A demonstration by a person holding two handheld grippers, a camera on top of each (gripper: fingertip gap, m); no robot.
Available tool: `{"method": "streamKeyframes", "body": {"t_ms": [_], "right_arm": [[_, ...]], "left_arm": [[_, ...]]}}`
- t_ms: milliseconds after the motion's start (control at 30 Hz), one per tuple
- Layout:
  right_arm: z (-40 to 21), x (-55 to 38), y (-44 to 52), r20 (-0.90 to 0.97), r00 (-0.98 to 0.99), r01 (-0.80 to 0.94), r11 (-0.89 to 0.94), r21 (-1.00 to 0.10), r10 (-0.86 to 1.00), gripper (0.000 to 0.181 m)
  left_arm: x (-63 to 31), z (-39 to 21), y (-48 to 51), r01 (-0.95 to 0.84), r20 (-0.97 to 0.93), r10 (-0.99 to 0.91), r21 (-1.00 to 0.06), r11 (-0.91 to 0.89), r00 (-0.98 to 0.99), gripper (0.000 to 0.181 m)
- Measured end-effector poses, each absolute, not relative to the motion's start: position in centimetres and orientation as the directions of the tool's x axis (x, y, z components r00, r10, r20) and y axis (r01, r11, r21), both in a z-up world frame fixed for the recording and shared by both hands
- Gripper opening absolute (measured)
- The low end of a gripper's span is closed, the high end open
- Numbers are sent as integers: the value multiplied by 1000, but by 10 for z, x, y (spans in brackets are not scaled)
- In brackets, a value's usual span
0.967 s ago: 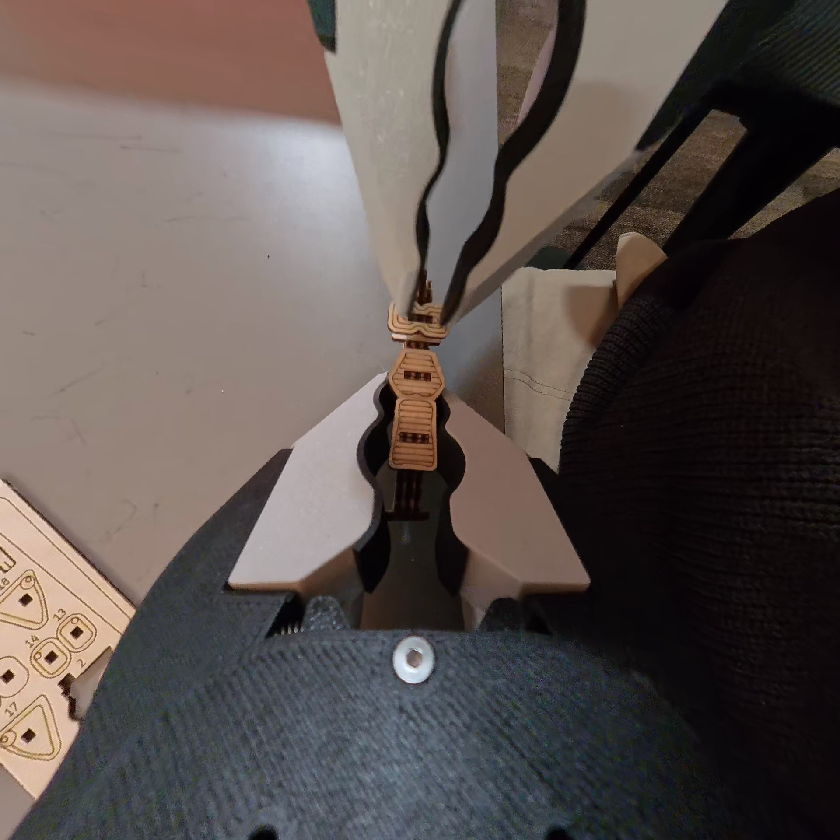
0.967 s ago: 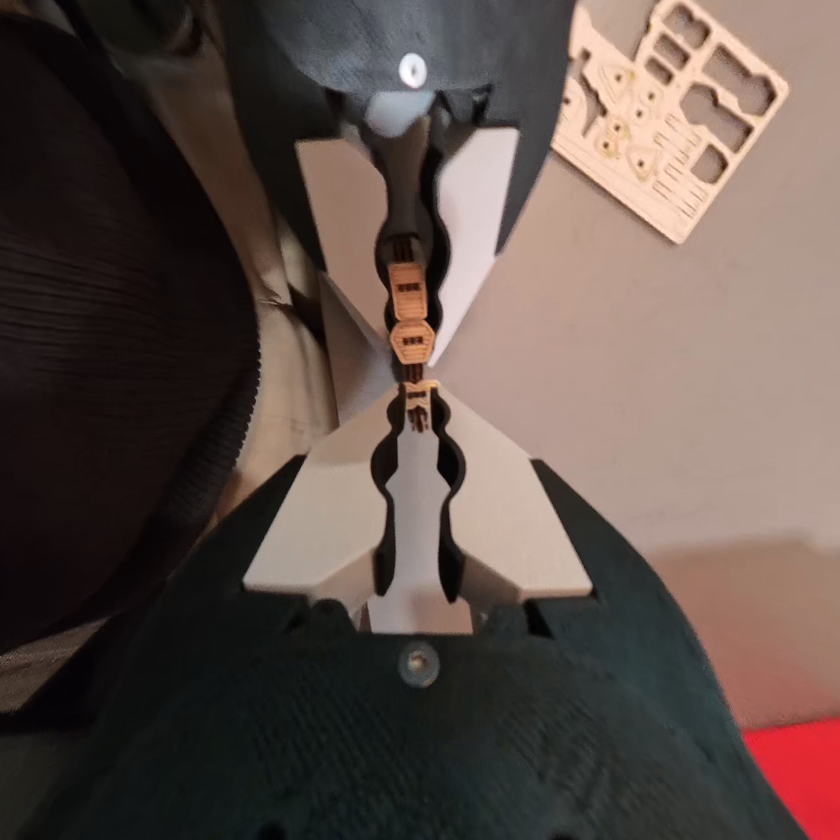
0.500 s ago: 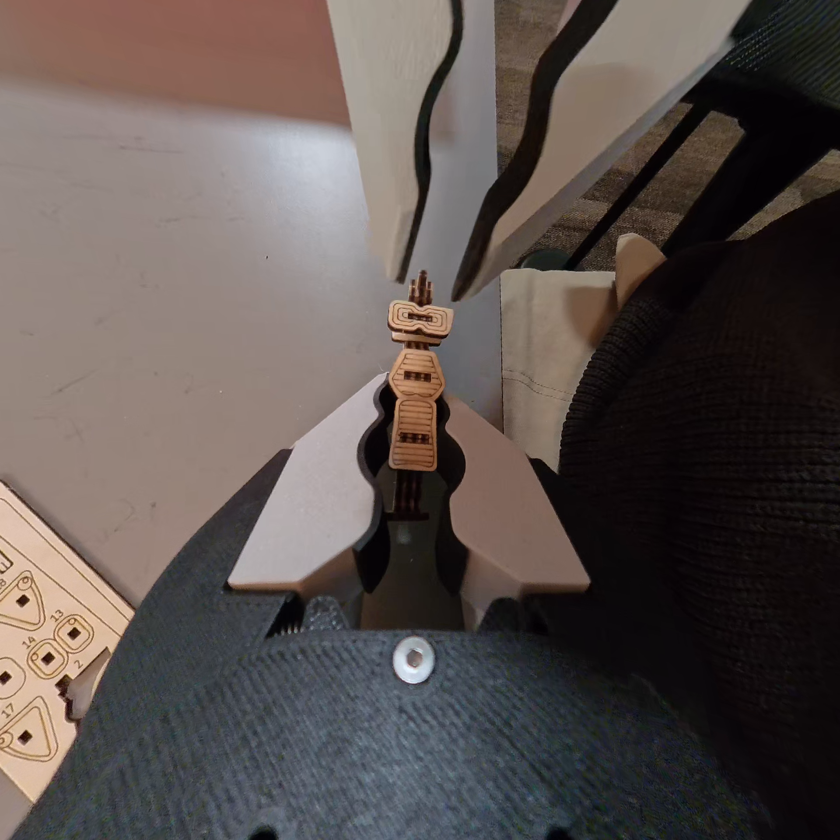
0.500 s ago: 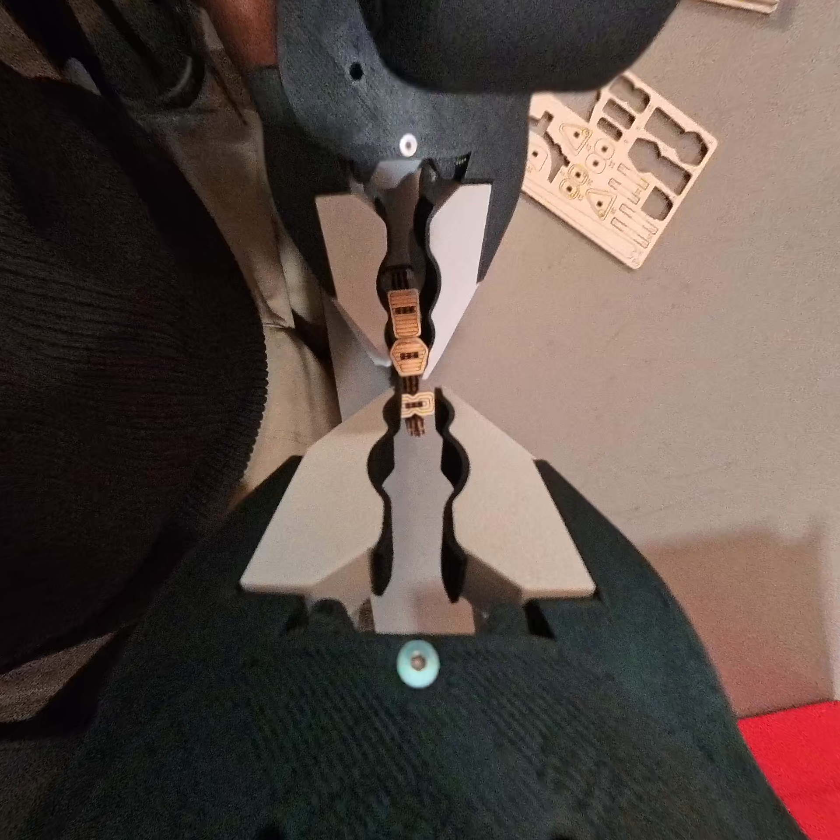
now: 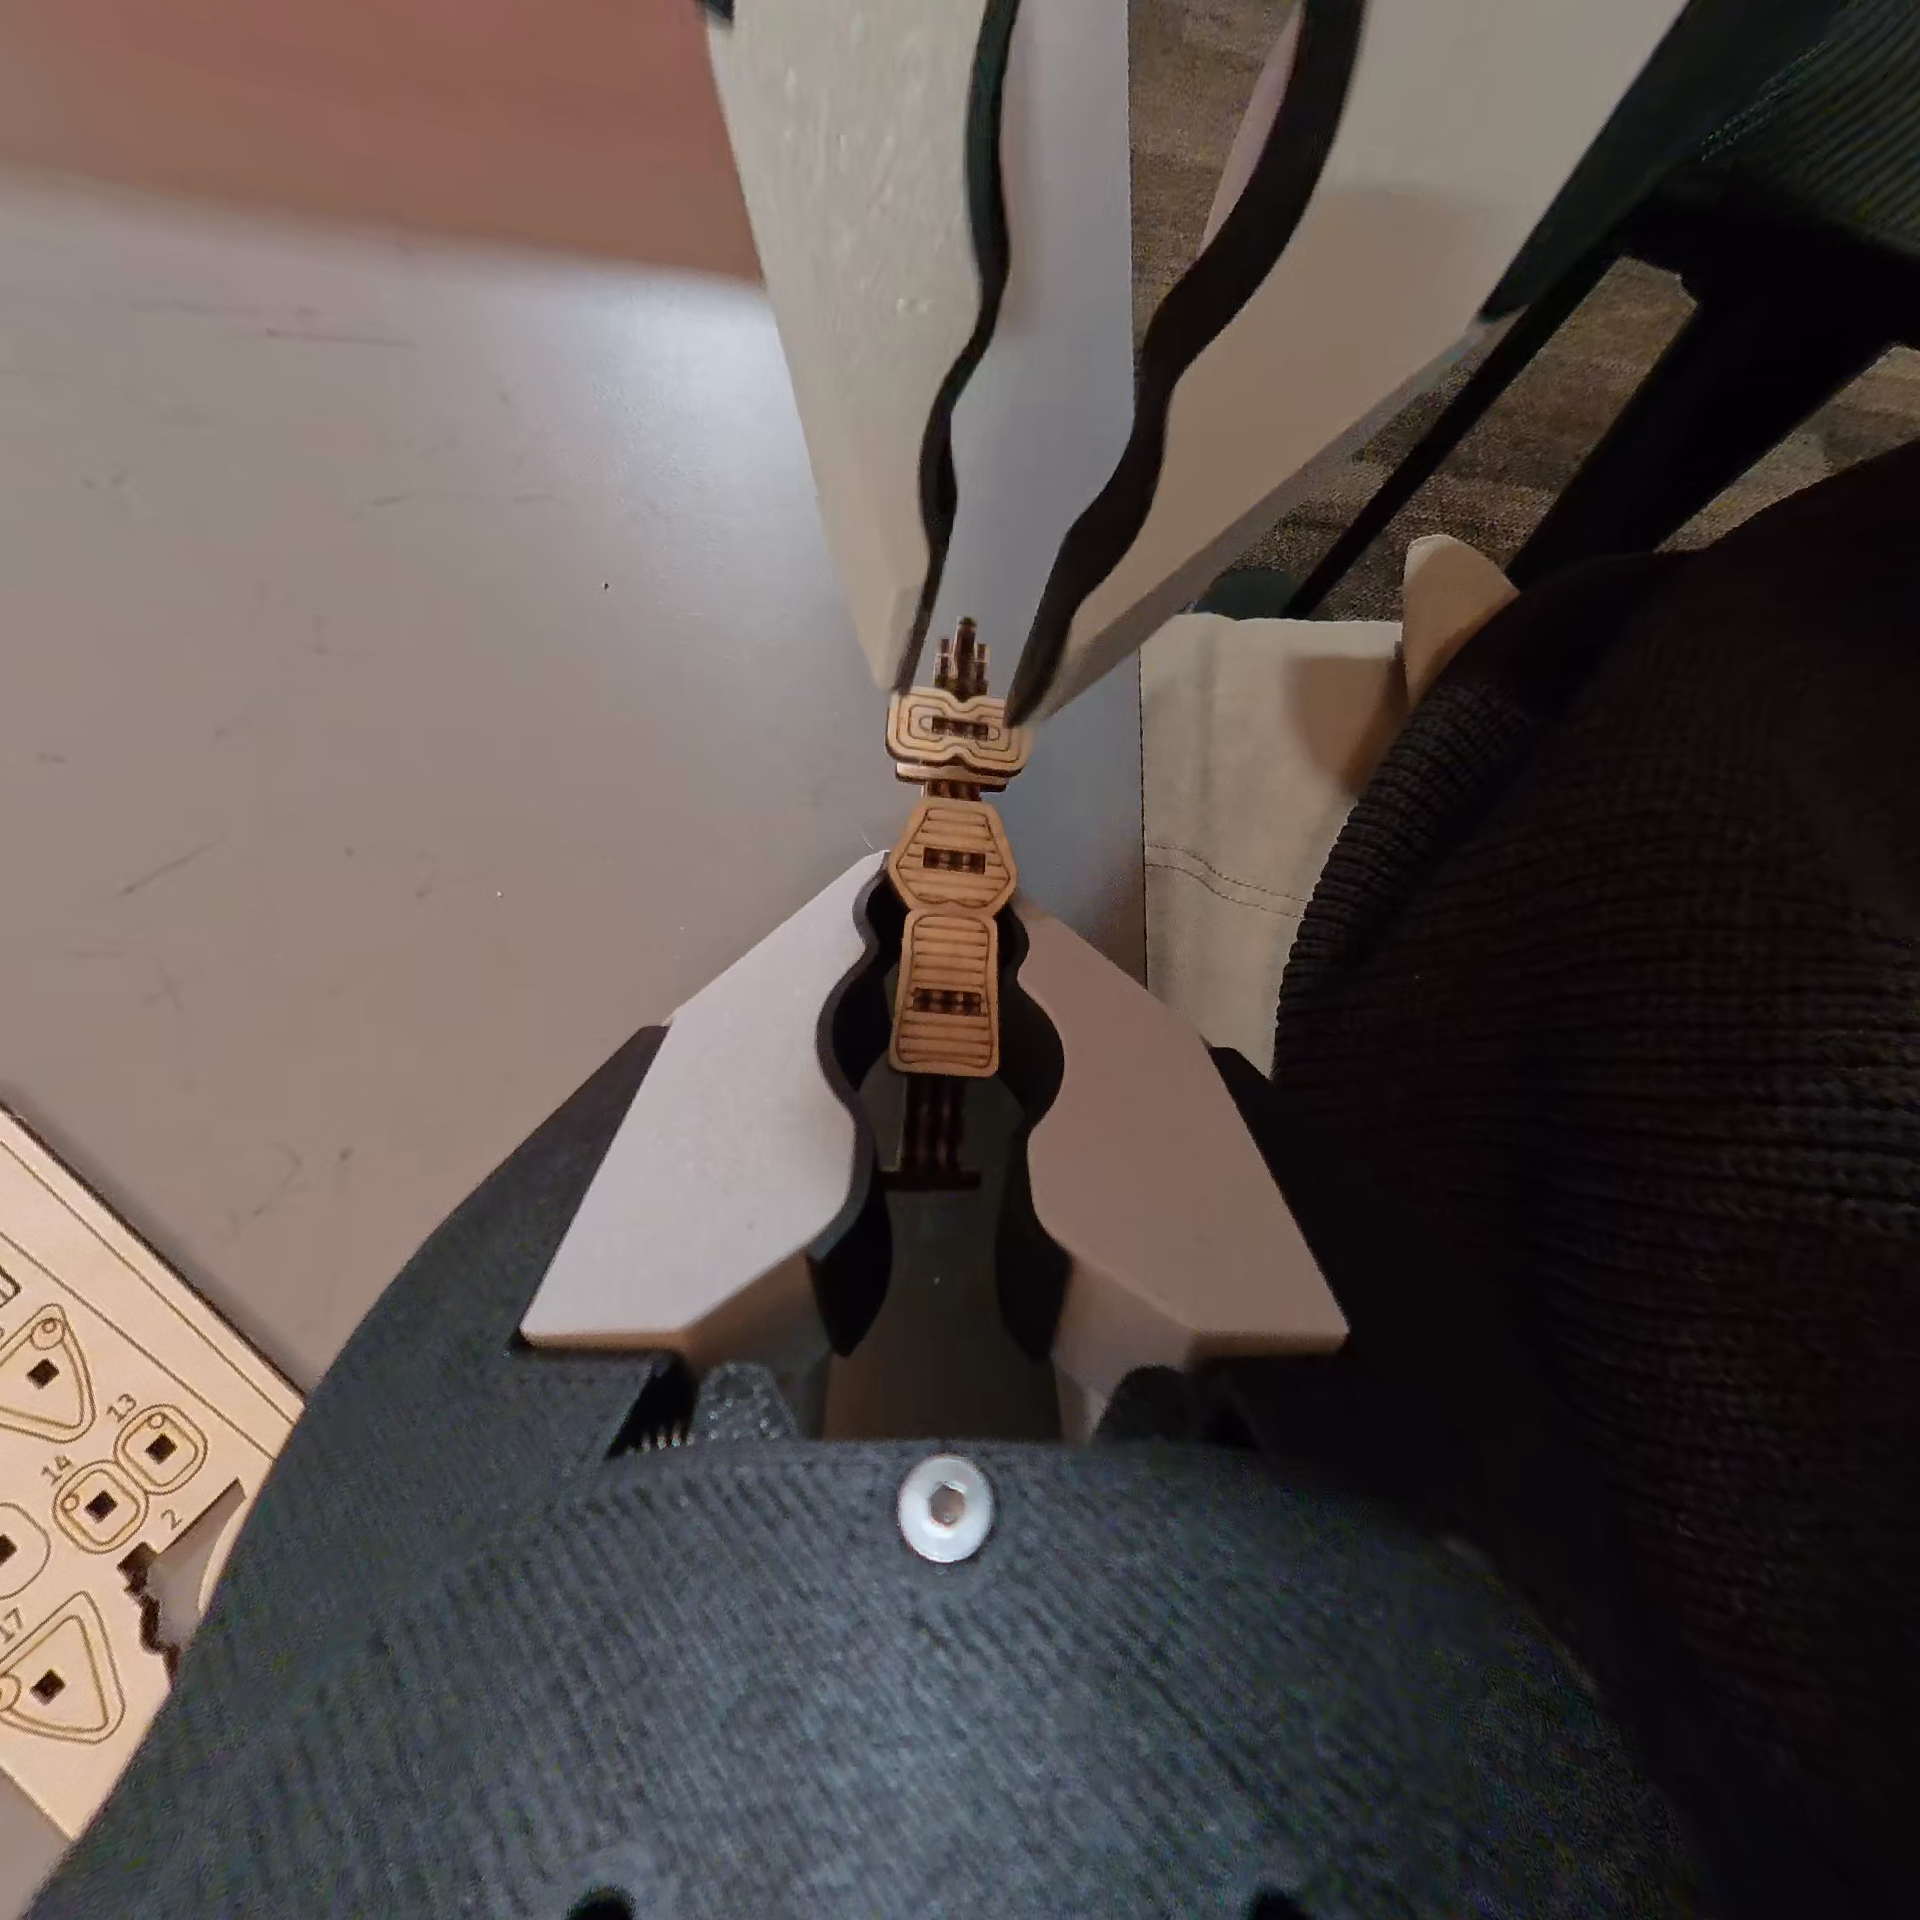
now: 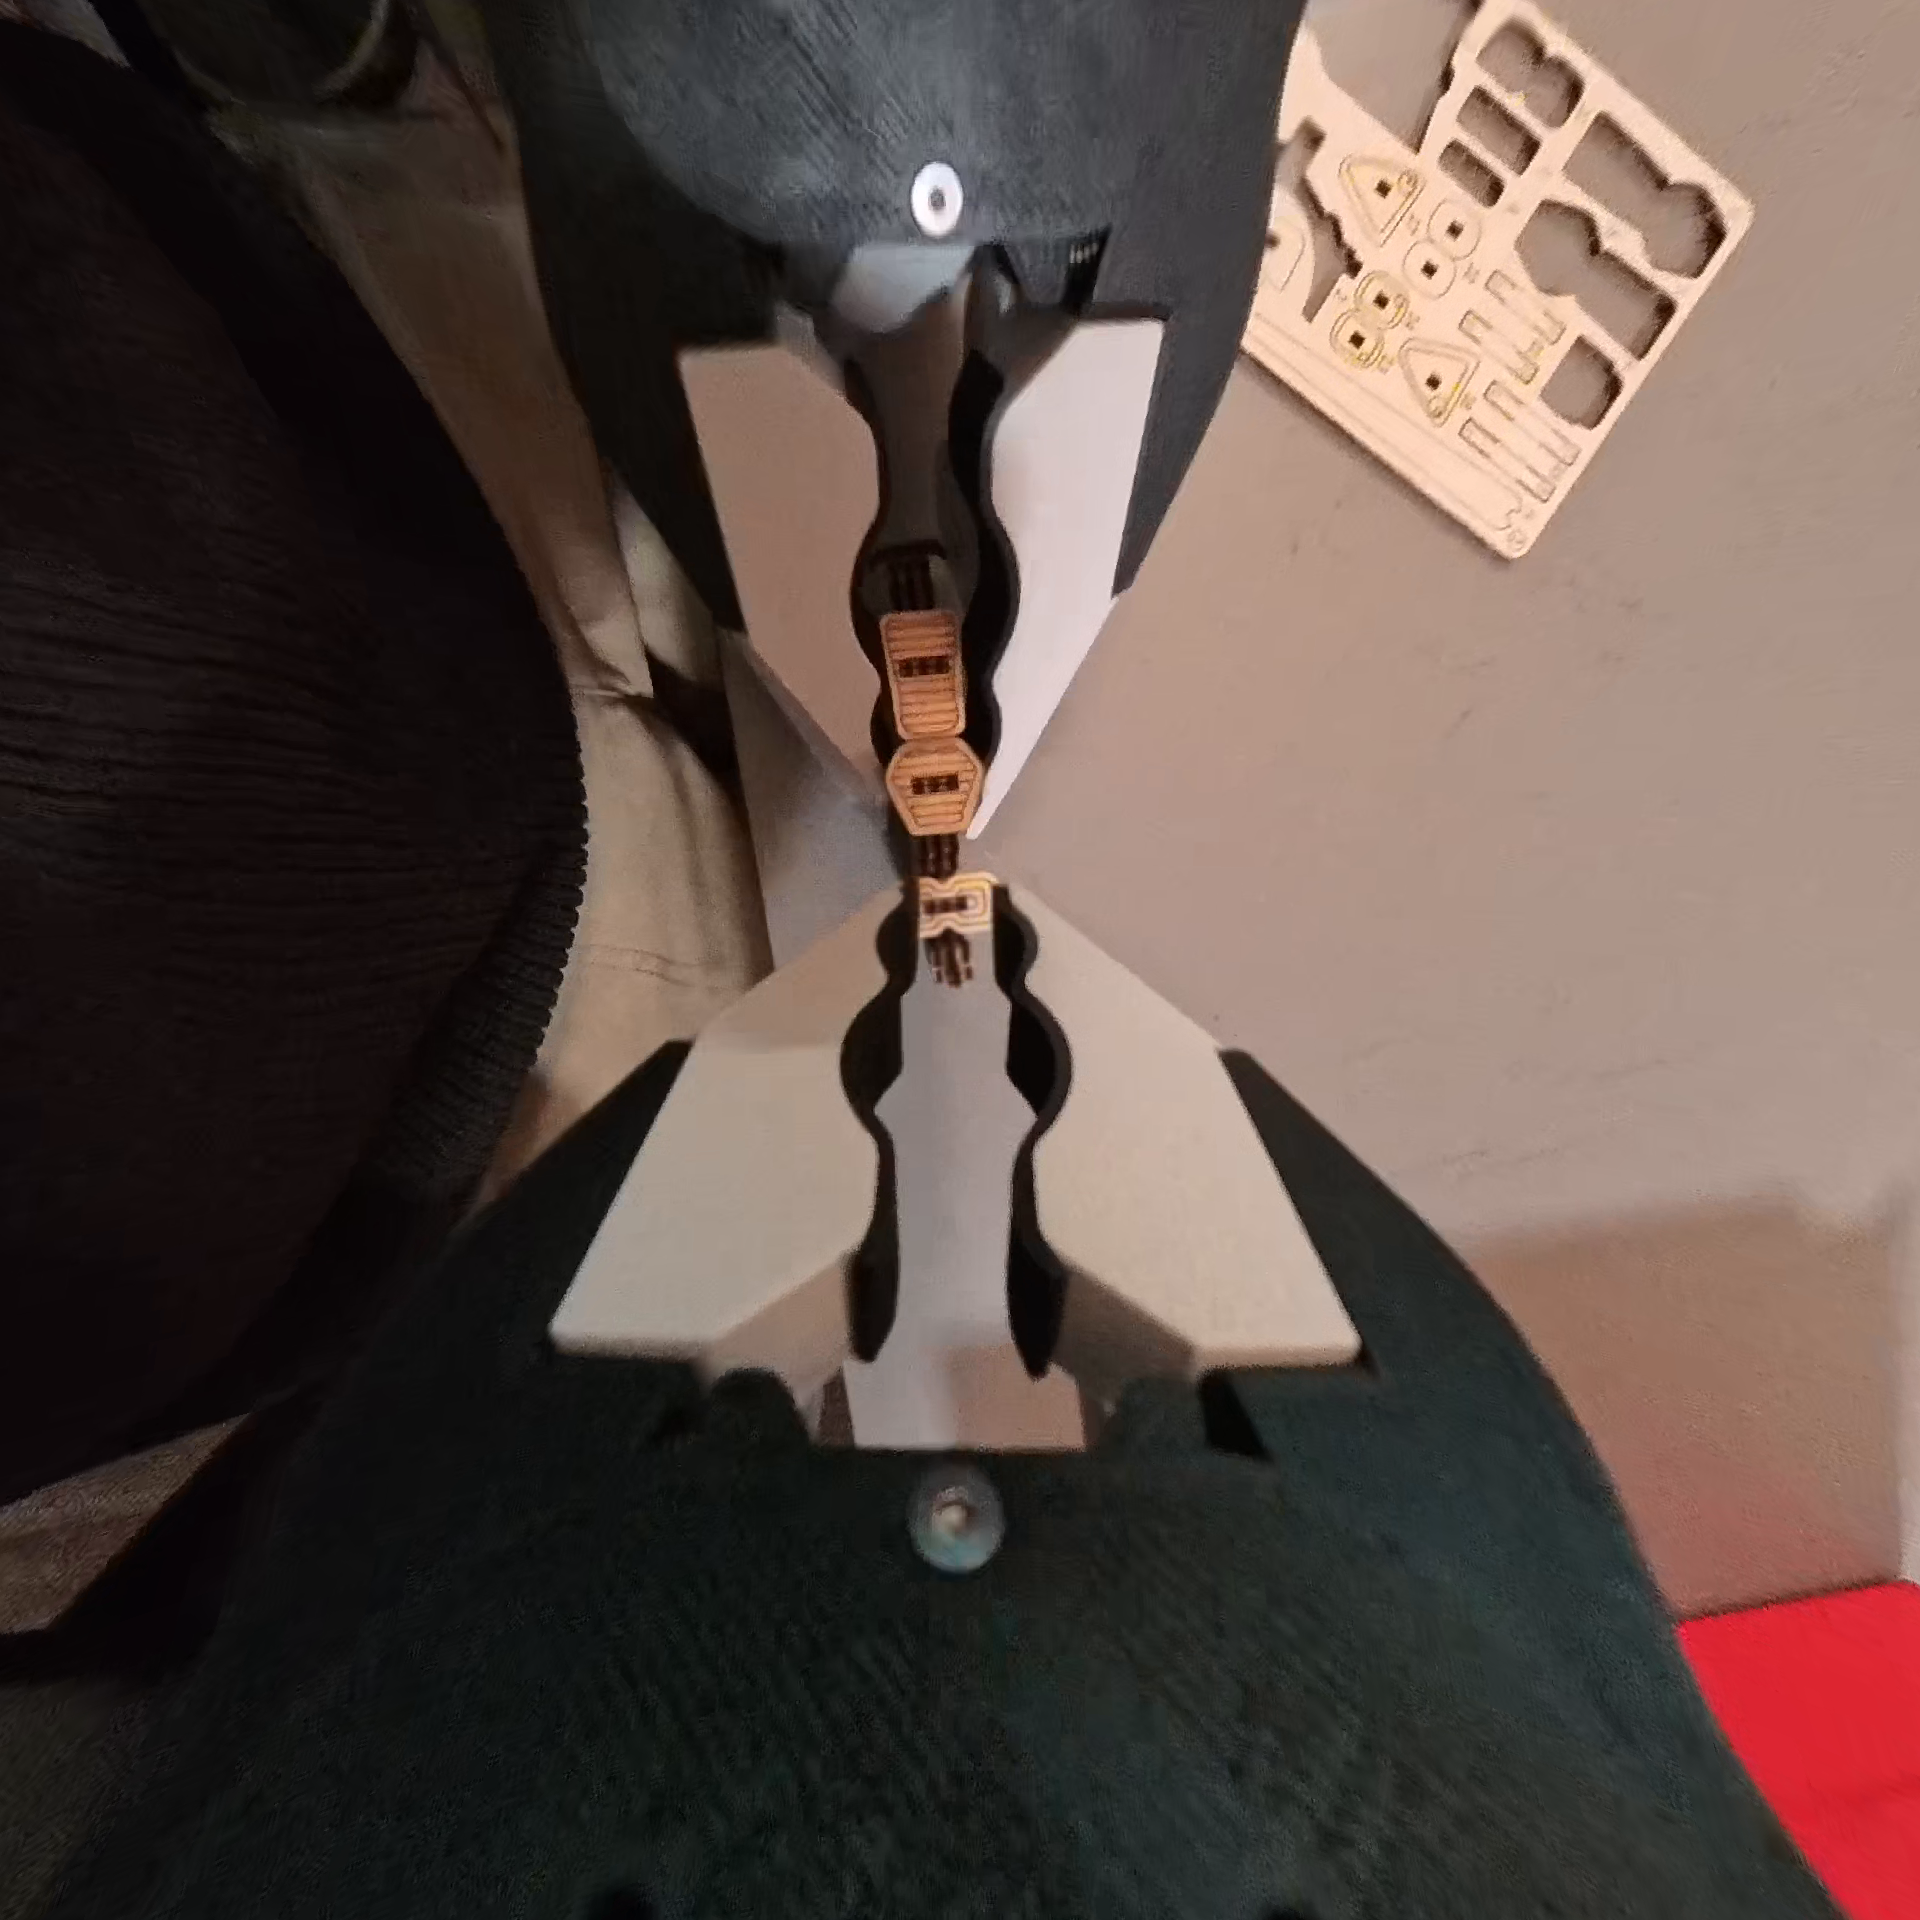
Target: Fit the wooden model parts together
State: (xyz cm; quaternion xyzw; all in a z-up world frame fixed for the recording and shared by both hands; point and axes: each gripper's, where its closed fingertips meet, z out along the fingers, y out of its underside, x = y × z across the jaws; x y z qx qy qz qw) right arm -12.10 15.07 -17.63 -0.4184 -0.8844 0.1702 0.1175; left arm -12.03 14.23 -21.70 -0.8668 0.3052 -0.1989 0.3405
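Back in comes the right gripper (image 5: 961,675), fingertips nipping the top plate (image 5: 958,732) of the wooden model (image 5: 948,935) clamped in the left gripper (image 6: 930,769), over the grey table (image 5: 364,623), cut-out sheet (image 6: 1496,270) beyond.

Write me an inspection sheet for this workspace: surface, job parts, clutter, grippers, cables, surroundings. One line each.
Surface: grey table, lightly scuffed.
Job's things: wooden model, a dark spine carrying three pale engraved plates, held in the air; its end plate sits at the right gripper's tips. Punched-out parts sheet lies flat on the table.
Clutter: nothing seen.
Grippers: left gripper shut on the model's lower plates; right gripper with its tips at the end plate, whether it pinches cannot be told.
Cables: nothing seen.
Surroundings: person's black knit sleeve and beige cloth beside the table; carpet and dark chair frame behind; red patch at the edge.
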Motion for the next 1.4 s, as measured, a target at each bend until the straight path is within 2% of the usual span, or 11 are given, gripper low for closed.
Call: {"method": "streamKeyframes", "body": {"t_ms": [33, 300, 400, 700, 833, 933, 1033, 1167, 1267, 1333, 1400], "right_arm": [[-171, -122, 149, 77, -625, 688, 595, -416, 777, 12], [-183, -122, 149, 25, -616, 711, 569, -414, 788, 12], [-173, -123, 150, 81, -621, 691, 593, -413, 779, 11], [-179, -121, 154, 64, -614, 711, 586, -389, 787, 13], [-168, -123, 148, 66, -617, 694, 581, -425, 784, 11], [-187, -121, 147, 5, -615, 719, 564, -406, 788, 10], [-183, -120, 157, 55, -610, 724, 585, -367, 790, 13], [-168, -126, 146, 50, -614, 692, 567, -446, 788, 9], [-185, -123, 144, -6, -610, 717, 549, -430, 792, 10], [-187, -120, 154, 17, -598, 738, 559, -378, 801, 10], [-178, -121, 154, 49, -602, 721, 569, -396, 797, 11]], "left_arm": [[-120, -217, 142, -395, 136, -665, -712, -581, 734, 15], [-120, -217, 142, -394, 137, -665, -711, -582, 735, 15], [-120, -217, 142, -394, 137, -664, -711, -583, 735, 15], [-120, -217, 142, -391, 141, -663, -711, -584, 735, 15], [-119, -217, 142, -392, 142, -666, -711, -583, 733, 15], [-120, -217, 143, -392, 139, -664, -712, -583, 735, 15], [-120, -217, 142, -389, 143, -662, -711, -586, 736, 15], [-119, -217, 142, -391, 144, -665, -711, -585, 733, 15], [-120, -217, 143, -390, 141, -663, -711, -585, 736, 15], [-120, -217, 143, -386, 145, -660, -712, -587, 737, 15], [-120, -217, 142, -388, 144, -662, -711, -586, 736, 15]]}}
